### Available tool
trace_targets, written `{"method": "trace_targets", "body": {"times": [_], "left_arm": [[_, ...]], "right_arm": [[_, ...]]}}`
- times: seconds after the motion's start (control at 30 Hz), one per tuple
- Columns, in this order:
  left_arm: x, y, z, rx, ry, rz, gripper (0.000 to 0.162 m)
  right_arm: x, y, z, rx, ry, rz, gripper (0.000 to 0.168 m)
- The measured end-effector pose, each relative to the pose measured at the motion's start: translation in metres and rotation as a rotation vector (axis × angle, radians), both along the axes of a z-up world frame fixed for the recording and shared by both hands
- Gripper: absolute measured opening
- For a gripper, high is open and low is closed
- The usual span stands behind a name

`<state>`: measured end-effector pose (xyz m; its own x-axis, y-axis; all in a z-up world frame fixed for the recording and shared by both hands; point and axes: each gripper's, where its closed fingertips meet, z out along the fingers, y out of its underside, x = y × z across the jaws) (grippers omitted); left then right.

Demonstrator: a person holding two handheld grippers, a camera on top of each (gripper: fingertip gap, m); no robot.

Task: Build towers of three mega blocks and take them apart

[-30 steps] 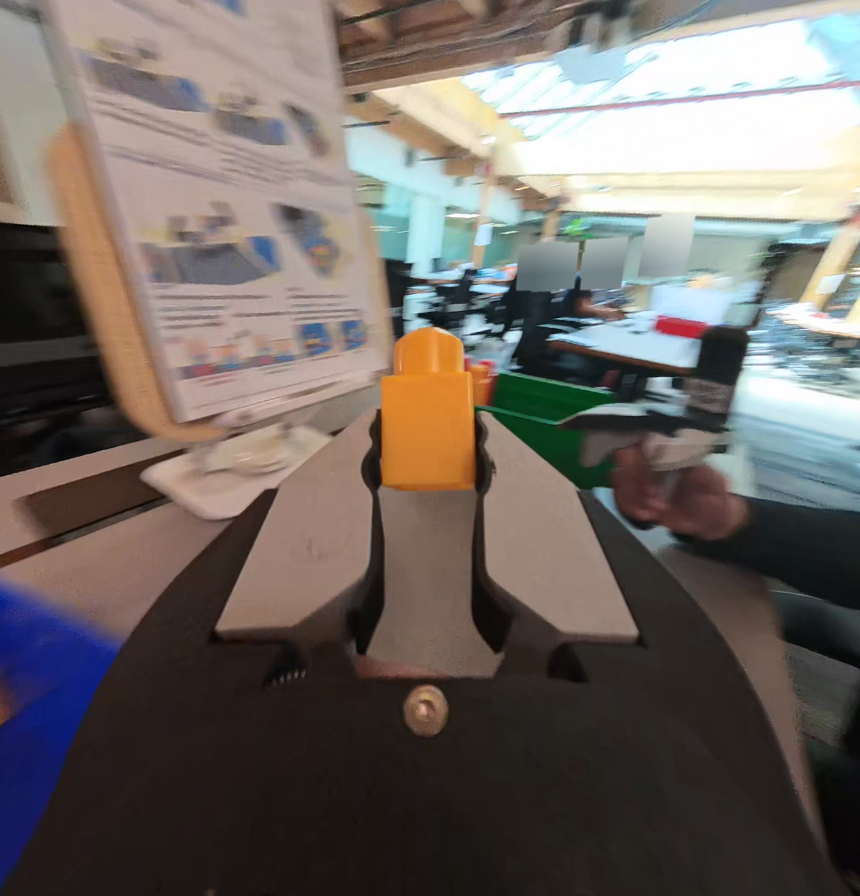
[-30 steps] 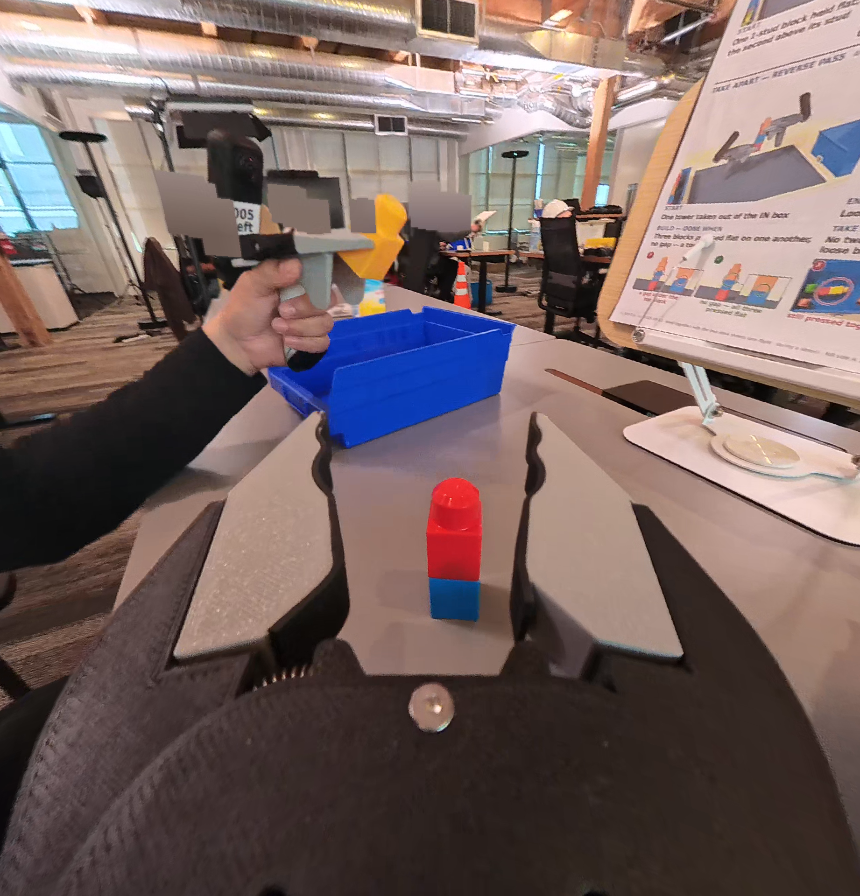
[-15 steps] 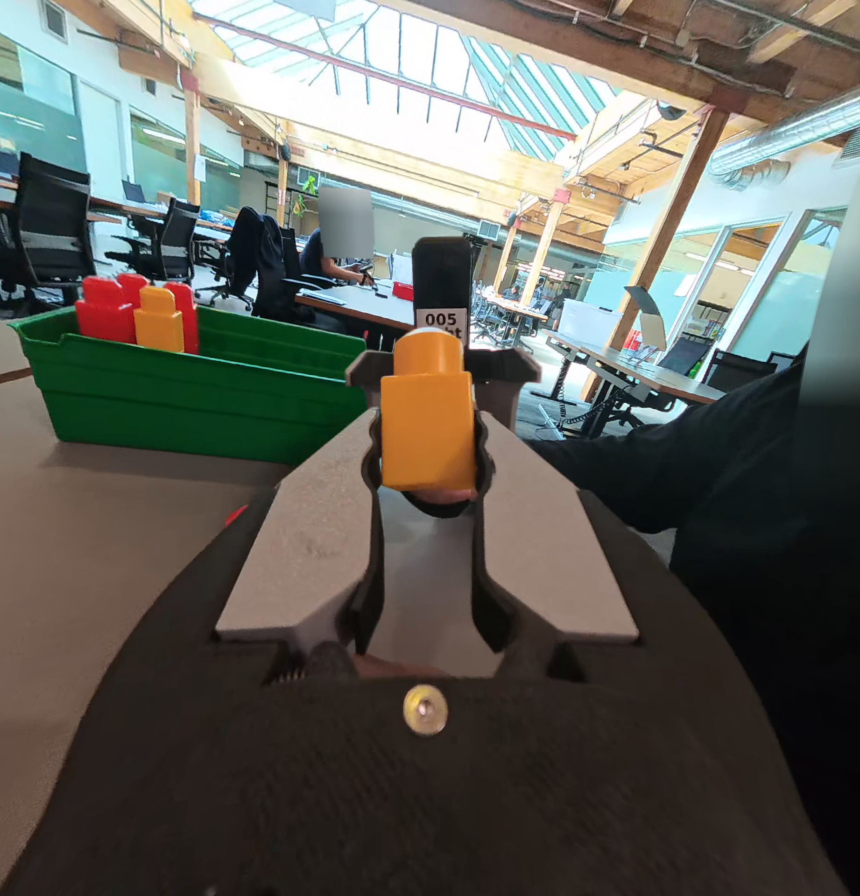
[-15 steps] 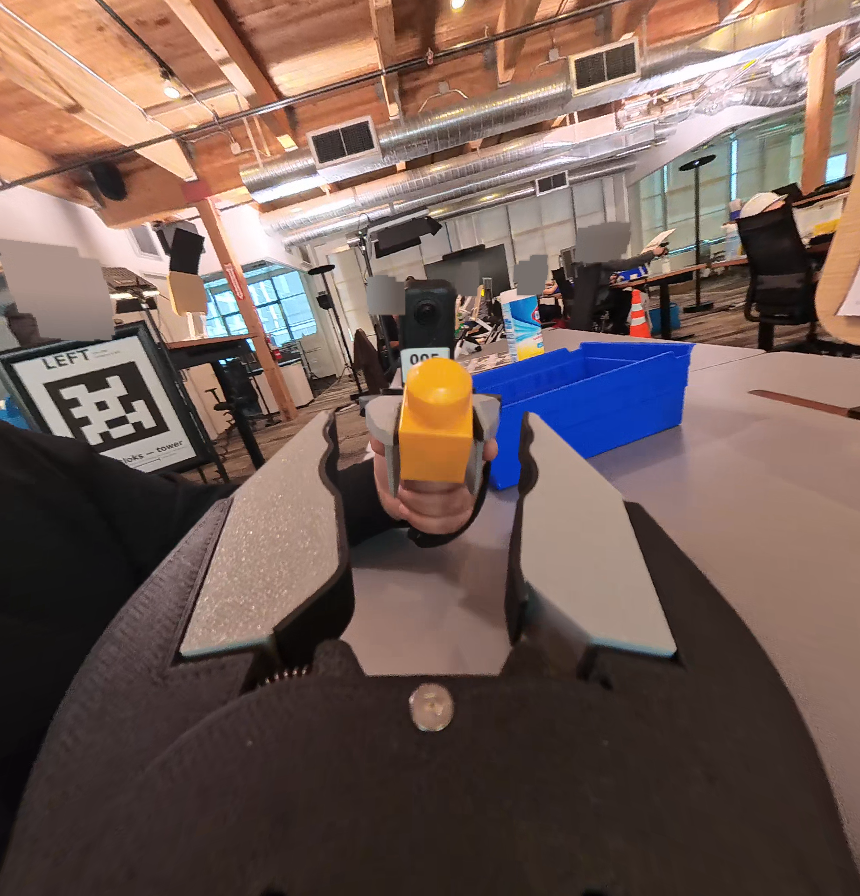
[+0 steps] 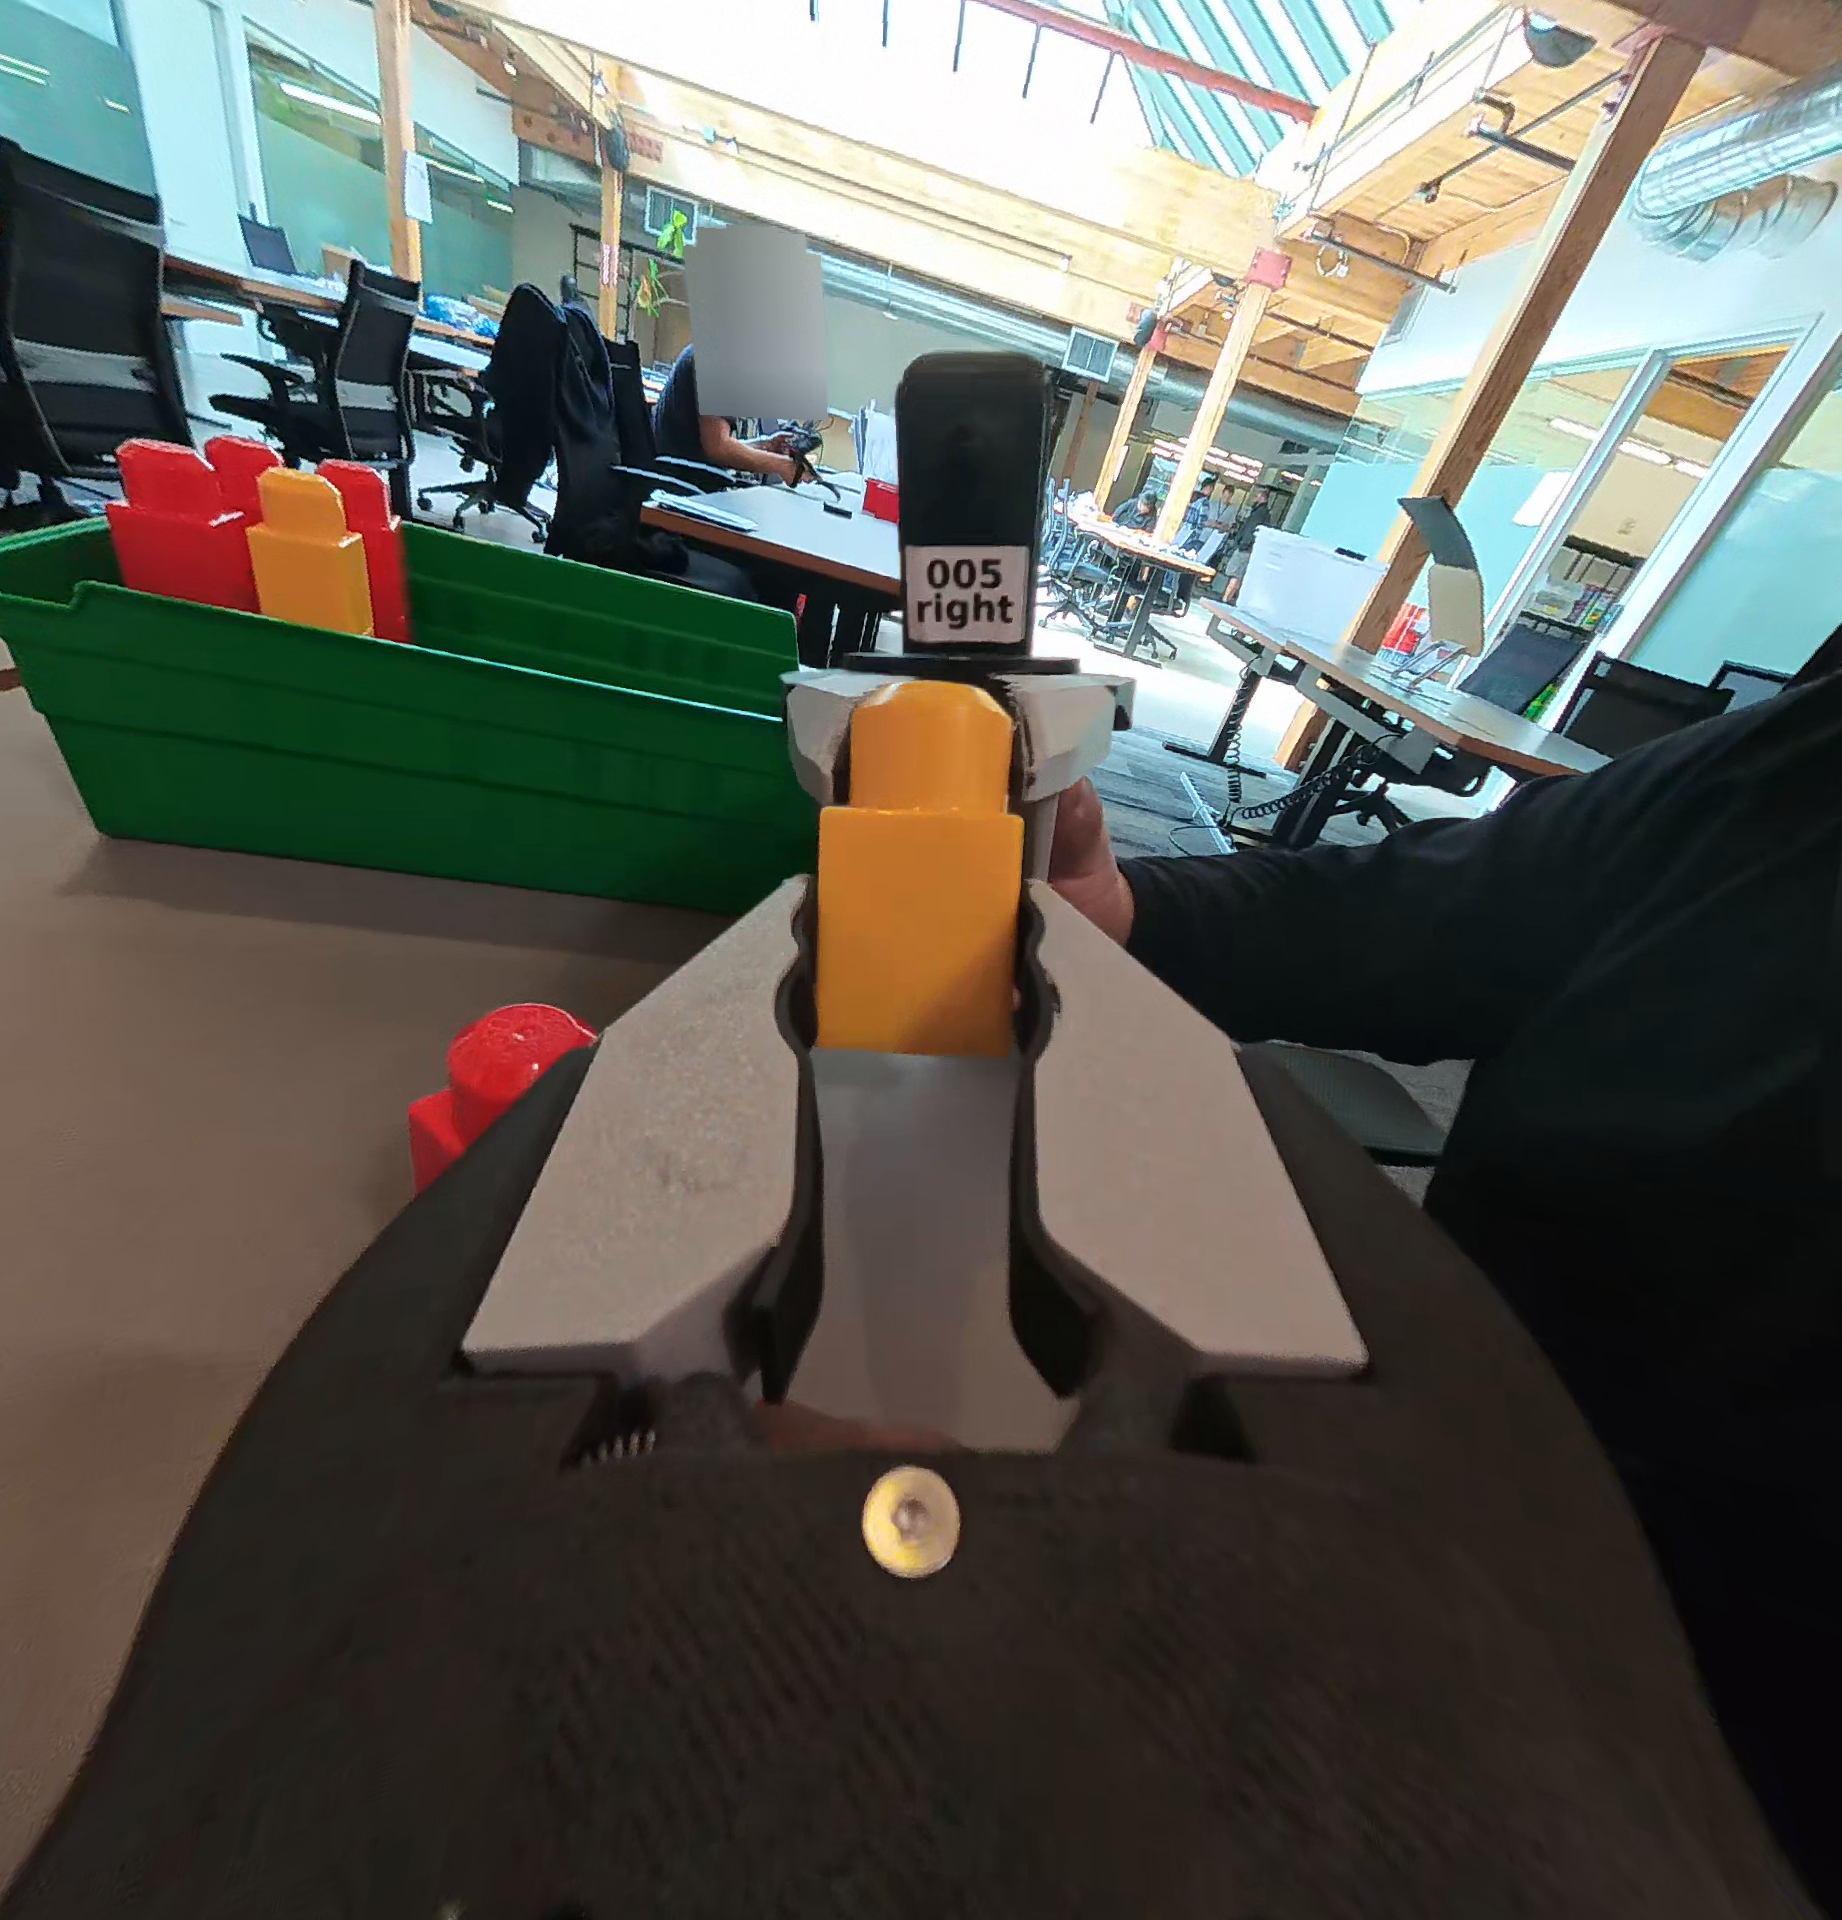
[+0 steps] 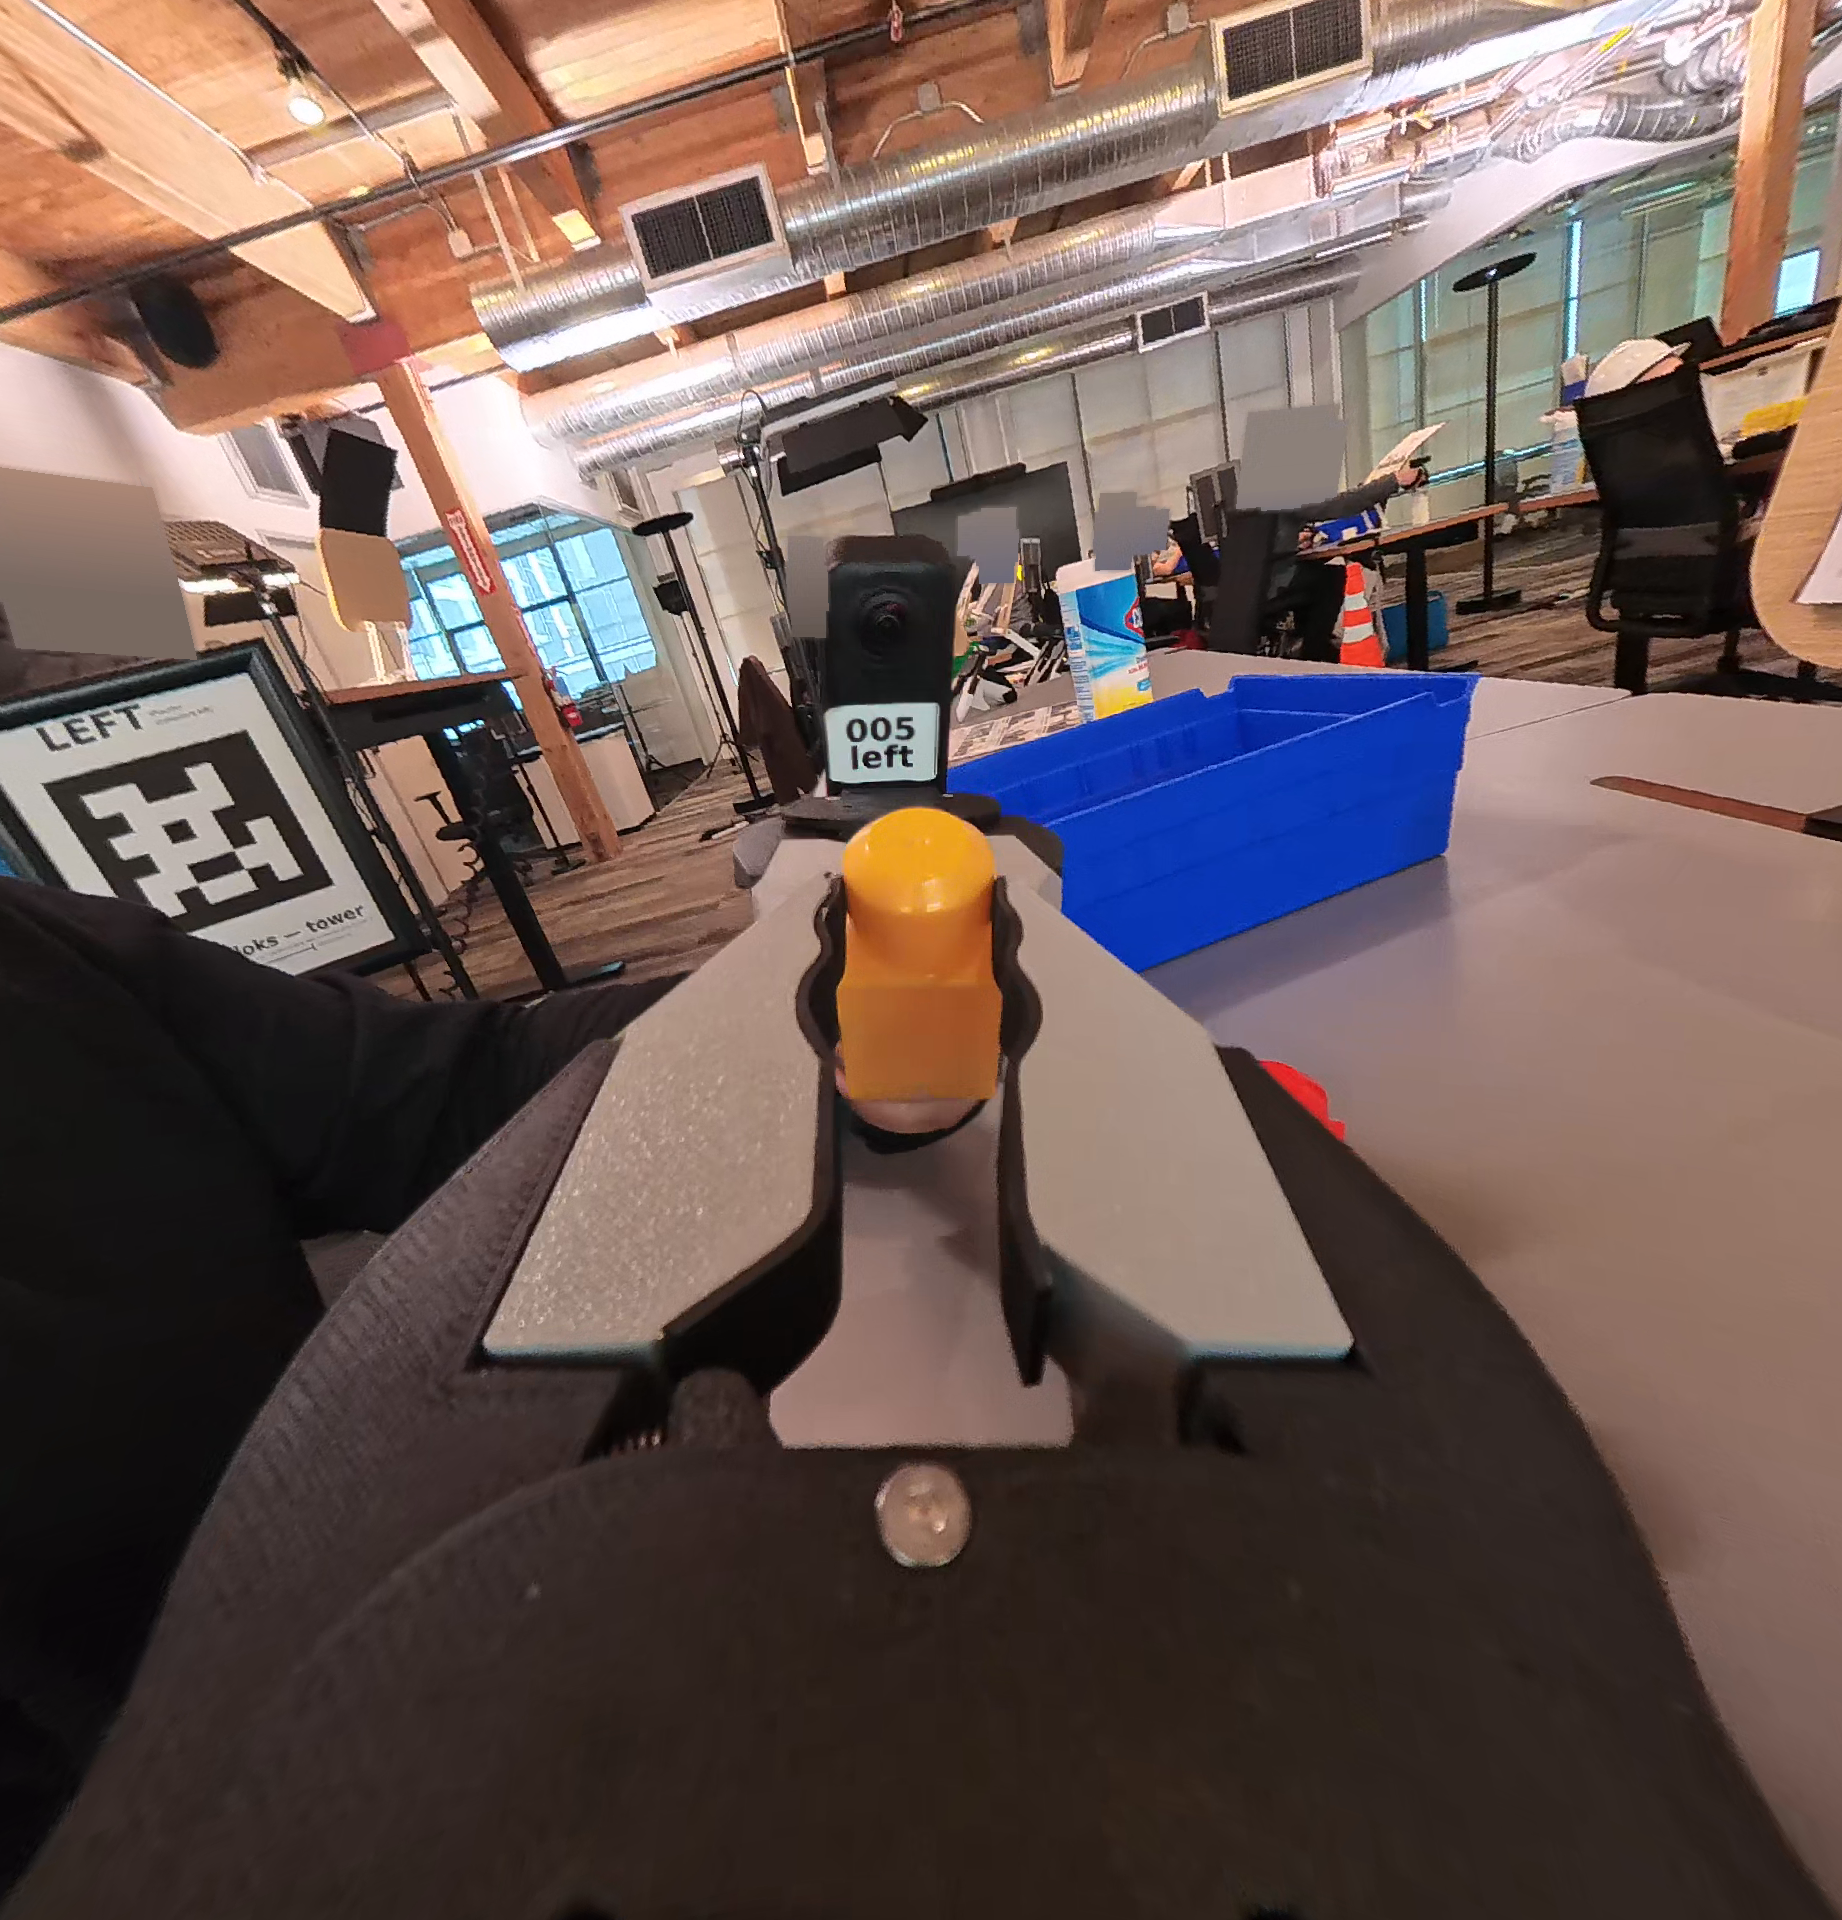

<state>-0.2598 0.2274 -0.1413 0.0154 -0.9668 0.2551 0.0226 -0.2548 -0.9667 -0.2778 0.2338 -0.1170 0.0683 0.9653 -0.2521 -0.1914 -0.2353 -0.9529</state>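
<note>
An orange block (image 5: 915, 966) is held in the air between both grippers, which face each other. My left gripper (image 5: 915, 925) is shut on the block's square body. My right gripper (image 6: 917, 925) is shut on the same orange block (image 6: 917, 1029), with its pads against the round stud; the left wrist view shows these fingers (image 5: 818, 727) clamped around the stud. A red block (image 5: 481, 1081) stands on the table (image 5: 169, 1039) just left of my left gripper. It shows as a red sliver (image 6: 1301, 1091) in the right wrist view. What lies under it is hidden.
A green bin (image 5: 429, 748) at the back left holds red and orange blocks (image 5: 262, 530). A blue bin (image 6: 1260, 810) stands on the table behind the left gripper. A wipes canister (image 6: 1104, 644) and a framed marker sign (image 6: 190, 821) stand farther off. Black sleeves flank both views. Less than 4 cm separates the two grippers' tips.
My right gripper left the red-on-blue stack, turned to face the left gripper, and shut on the orange block's stud. My left gripper swung right, still holding the block.
</note>
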Motion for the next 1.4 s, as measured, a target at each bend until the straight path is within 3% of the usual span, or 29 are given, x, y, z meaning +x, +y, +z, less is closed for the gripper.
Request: {"method": "trace_targets", "body": {"times": [0.3, 0.63, 0.97, 1.4], "left_arm": [[0.01, -0.004, -0.026, 0.042, 0.139, -0.004, 0.035], [0.011, -0.017, -0.037, 0.085, 0.22, -0.068, 0.035], [0.012, -0.02, -0.038, 0.078, 0.222, -0.083, 0.035], [0.011, -0.014, -0.04, 0.029, 0.228, -0.058, 0.037]], "right_arm": [[-0.008, -0.001, -0.014, 0.072, -0.109, -0.042, 0.025], [-0.009, -0.012, -0.015, 0.031, -0.115, 0.072, 0.028], [-0.013, -0.018, -0.026, 0.008, -0.172, 0.135, 0.029], [-0.011, -0.012, -0.03, 0.069, -0.25, 0.055, 0.027]]}}
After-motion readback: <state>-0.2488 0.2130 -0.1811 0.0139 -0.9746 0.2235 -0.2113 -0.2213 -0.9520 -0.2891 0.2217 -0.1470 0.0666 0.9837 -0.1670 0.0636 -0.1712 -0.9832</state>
